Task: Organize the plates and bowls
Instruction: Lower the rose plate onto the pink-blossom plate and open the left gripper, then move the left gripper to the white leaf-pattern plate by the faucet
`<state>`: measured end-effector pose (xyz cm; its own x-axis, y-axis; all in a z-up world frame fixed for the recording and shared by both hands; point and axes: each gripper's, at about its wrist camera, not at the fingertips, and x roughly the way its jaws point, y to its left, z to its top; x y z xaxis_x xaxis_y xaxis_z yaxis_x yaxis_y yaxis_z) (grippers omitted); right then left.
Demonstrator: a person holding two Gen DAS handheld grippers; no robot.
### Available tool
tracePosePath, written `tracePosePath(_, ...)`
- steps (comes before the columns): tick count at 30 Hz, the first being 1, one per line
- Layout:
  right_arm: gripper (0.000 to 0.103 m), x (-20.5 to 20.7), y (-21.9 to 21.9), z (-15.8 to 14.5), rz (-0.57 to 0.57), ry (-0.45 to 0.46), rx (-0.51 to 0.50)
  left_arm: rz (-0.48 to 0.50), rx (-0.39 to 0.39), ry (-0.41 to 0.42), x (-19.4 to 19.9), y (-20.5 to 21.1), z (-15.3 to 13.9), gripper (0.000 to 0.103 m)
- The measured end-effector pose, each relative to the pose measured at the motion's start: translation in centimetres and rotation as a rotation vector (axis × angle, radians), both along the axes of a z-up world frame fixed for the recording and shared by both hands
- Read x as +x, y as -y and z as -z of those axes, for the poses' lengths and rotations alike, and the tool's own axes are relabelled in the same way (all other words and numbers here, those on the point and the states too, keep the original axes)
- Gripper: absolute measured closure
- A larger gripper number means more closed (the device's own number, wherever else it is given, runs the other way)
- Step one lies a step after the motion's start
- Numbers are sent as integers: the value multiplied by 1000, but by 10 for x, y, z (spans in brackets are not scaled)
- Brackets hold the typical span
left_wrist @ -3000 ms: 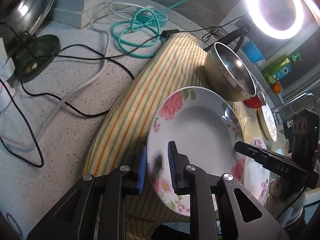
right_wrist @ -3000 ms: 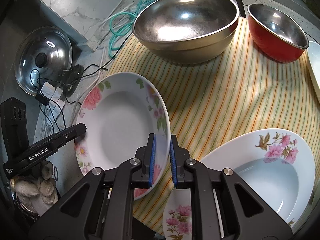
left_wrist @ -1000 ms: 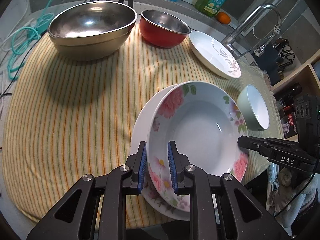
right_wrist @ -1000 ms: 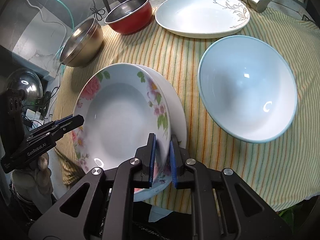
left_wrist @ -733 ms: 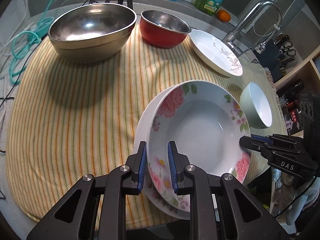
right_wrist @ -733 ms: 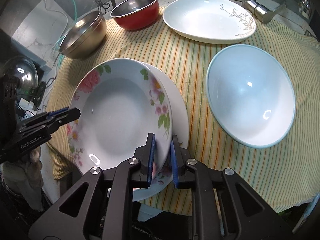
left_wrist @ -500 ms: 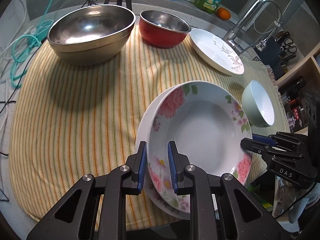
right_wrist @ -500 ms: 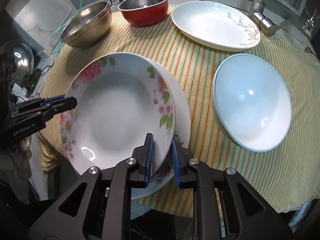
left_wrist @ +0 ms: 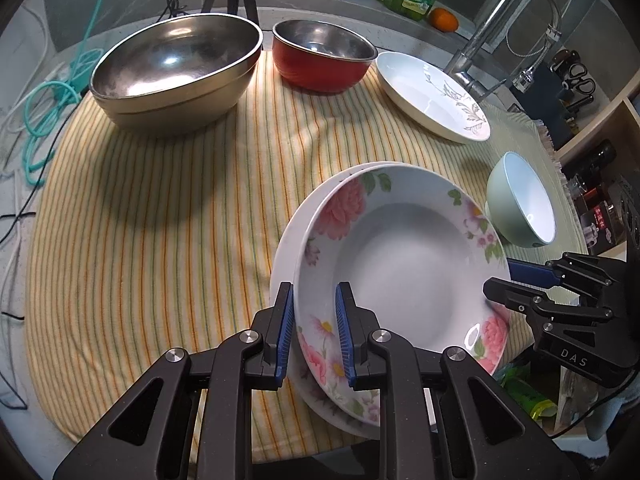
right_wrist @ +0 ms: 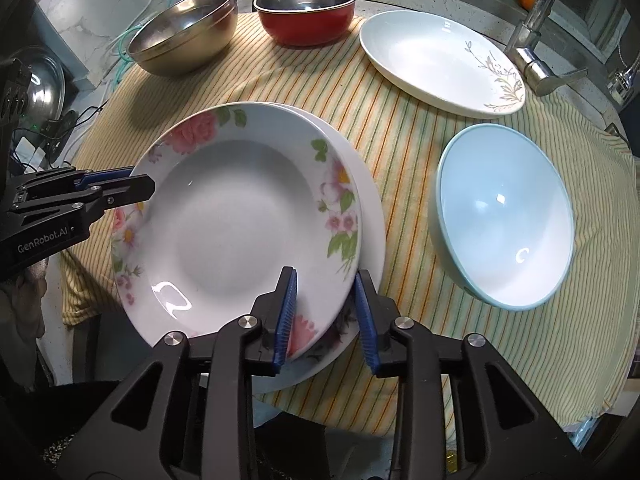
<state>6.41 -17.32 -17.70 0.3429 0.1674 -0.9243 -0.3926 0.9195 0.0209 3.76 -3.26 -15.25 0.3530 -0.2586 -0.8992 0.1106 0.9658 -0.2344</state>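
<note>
I am steadying the floral plate (left_wrist: 404,264) with my left gripper (left_wrist: 313,328) clamped on its near rim while my right gripper (right_wrist: 325,312) is opening around the opposite edge, letting it settle onto the matching plate (right_wrist: 370,216) on the striped cloth (left_wrist: 160,216).

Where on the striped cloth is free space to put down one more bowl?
Bare cloth lies between the steel bowl and the stacked floral plates. It is crowded between the leaf plate and pale bowl.
</note>
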Motion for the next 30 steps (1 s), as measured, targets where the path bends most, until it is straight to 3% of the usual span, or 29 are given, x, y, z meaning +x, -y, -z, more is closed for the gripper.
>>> tracePosePath(10, 70, -1, 10, -13, -15, 25, 61, -27, 1, 7, 3, 0, -2, 84)
tracePosePath(13, 56, -3, 16, -20, -22, 42, 83, -53, -3, 23, 2, -3, -7, 83)
tracePosePath(15, 55, -3, 23, -28, -32, 54, 119, -78, -19, 31, 3, -5, -12, 83)
tracePosePath(24, 54, 14, 80, -75, -6, 141, 282, -166, -102, 96, 14, 7, -37, 83)
tracePosePath(30, 54, 37, 118, -93, 68, 161, 312, -176, -139, 125, 29, 19, -50, 83)
